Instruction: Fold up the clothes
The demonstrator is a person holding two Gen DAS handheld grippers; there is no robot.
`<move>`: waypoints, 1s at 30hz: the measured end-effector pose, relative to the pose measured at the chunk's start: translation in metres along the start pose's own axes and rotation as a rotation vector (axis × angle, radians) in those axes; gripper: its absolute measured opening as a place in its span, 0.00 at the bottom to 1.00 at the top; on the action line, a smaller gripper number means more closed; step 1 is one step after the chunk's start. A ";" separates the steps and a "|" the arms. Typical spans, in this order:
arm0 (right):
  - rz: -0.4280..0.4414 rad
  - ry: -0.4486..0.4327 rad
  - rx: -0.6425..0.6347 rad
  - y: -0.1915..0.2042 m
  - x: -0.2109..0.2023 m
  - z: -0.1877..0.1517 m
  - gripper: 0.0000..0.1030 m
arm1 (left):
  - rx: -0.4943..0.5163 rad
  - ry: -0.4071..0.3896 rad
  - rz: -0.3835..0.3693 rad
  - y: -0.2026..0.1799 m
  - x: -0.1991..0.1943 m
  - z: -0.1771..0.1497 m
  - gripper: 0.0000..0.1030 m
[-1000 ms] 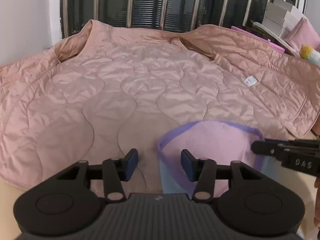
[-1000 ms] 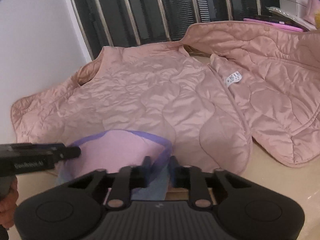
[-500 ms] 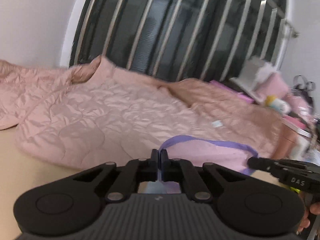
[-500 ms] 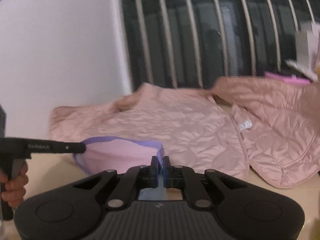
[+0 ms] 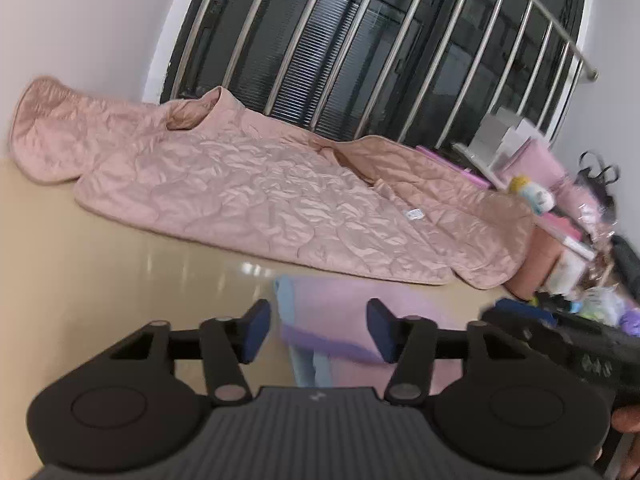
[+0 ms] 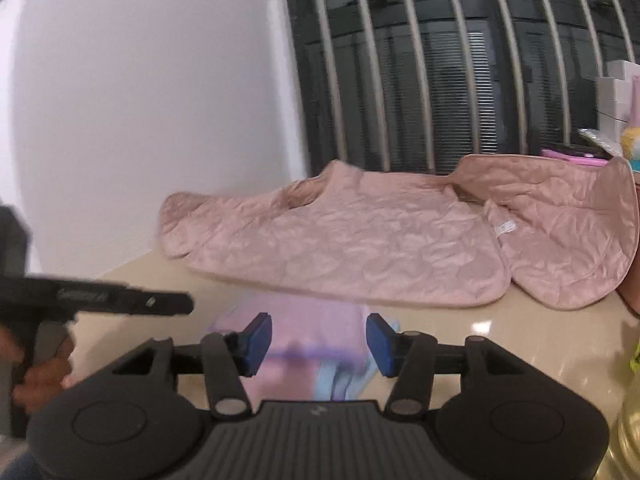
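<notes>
A small pink garment with purple trim and a light blue part point(image 5: 332, 312) lies on the beige table, close in front of both grippers; it also shows in the right wrist view point(image 6: 316, 328). My left gripper point(image 5: 318, 330) is open and empty above its left edge. My right gripper point(image 6: 319, 338) is open and empty above it. A large pink quilted jacket point(image 5: 260, 200) lies spread open behind it, also seen in the right wrist view point(image 6: 360, 248). The views are blurred.
The beige table point(image 5: 100, 260) runs to a white wall and a barred dark window point(image 5: 360, 60). Boxes, pink items and a soft toy point(image 5: 532, 196) crowd the right side. A yellowish object point(image 6: 630, 420) stands at the right edge.
Both grippers were shut on the small garment's purple edge and lifted it; now both are open and the garment lies flat on the table, nearer to me, clear of the jacket.
</notes>
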State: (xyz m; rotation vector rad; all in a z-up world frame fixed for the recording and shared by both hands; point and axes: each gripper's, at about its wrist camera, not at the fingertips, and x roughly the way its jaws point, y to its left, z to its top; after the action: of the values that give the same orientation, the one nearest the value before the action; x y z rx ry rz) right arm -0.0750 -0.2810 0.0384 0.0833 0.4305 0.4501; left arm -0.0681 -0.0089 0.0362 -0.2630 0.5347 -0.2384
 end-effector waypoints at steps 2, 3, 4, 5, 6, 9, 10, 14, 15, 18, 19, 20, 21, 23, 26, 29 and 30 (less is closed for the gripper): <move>-0.024 0.022 0.063 -0.001 0.015 0.005 0.50 | 0.002 0.054 0.045 -0.008 0.011 -0.006 0.56; -0.022 0.062 0.095 -0.002 0.025 0.003 0.50 | 0.003 0.081 0.068 -0.012 0.017 -0.008 0.56; -0.020 0.101 0.127 -0.004 0.035 0.001 0.50 | 0.004 0.108 0.091 -0.016 0.022 -0.011 0.58; -0.021 0.137 0.151 -0.004 0.045 -0.002 0.50 | 0.005 0.135 0.114 -0.020 0.028 -0.014 0.62; -0.036 0.153 0.136 -0.001 0.048 -0.009 0.50 | 0.002 0.153 0.130 -0.023 0.032 -0.017 0.65; -0.060 0.147 0.115 0.003 0.045 -0.025 0.52 | 0.000 0.136 0.128 -0.024 0.029 -0.021 0.70; -0.062 0.144 0.125 0.001 0.042 -0.027 0.53 | 0.009 0.136 0.132 -0.024 0.029 -0.022 0.70; -0.103 0.154 0.127 -0.002 0.030 -0.025 0.61 | -0.010 0.149 0.143 -0.023 0.028 -0.021 0.75; -0.109 0.145 0.130 -0.003 0.029 -0.024 0.62 | -0.022 0.152 0.142 -0.023 0.028 -0.020 0.75; -0.120 0.154 0.174 -0.008 0.034 -0.018 0.62 | -0.041 0.169 0.111 -0.025 0.034 -0.017 0.77; -0.127 0.173 0.194 -0.010 0.041 -0.018 0.62 | -0.038 0.176 0.094 -0.028 0.036 -0.017 0.76; -0.134 0.178 0.185 -0.008 0.043 -0.019 0.62 | -0.030 0.180 0.084 -0.030 0.037 -0.018 0.65; -0.141 0.182 0.177 -0.006 0.046 -0.019 0.61 | -0.023 0.184 0.074 -0.032 0.037 -0.019 0.56; -0.149 0.196 0.129 0.004 0.049 -0.022 0.45 | -0.036 0.186 0.067 -0.036 0.038 -0.022 0.25; -0.122 0.199 0.024 0.023 0.048 -0.023 0.13 | -0.052 0.178 0.057 -0.038 0.037 -0.024 0.15; -0.148 0.196 -0.027 0.034 0.047 -0.019 0.08 | -0.032 0.146 0.057 -0.045 0.031 -0.019 0.13; -0.149 0.183 0.003 0.032 0.045 -0.016 0.07 | -0.021 0.130 0.052 -0.048 0.028 -0.015 0.12</move>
State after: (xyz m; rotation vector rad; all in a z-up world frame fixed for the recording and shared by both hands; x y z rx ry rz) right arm -0.0582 -0.2324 0.0119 0.0122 0.6128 0.3118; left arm -0.0604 -0.0646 0.0255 -0.2548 0.6722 -0.2006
